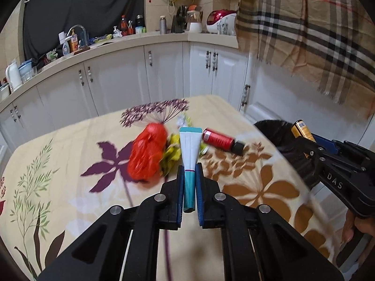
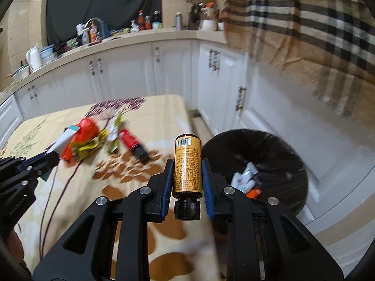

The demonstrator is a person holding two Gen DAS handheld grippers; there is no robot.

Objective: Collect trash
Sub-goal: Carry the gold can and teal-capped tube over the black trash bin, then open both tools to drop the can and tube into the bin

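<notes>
In the left wrist view, the left gripper (image 1: 190,182) is clamped on a teal-and-white tube (image 1: 190,161), cap end toward the camera, held above the floral tablecloth (image 1: 70,154). Beyond the tube lie a red net bag (image 1: 147,152), a yellow wrapper (image 1: 172,154) touching it, and a red bottle (image 1: 222,141) on its side. At the right edge the right gripper (image 1: 304,140) holds a gold bottle (image 1: 301,128) near the black bin (image 1: 274,131). In the right wrist view, the right gripper (image 2: 187,175) pinches the gold bottle (image 2: 187,166), black cap toward the camera, just beside the table edge. The bin (image 2: 281,154) stands on the floor to the right, with white packets (image 2: 243,175) and something orange inside. The left gripper (image 2: 50,158) shows at far left with the tube (image 2: 64,140).
</notes>
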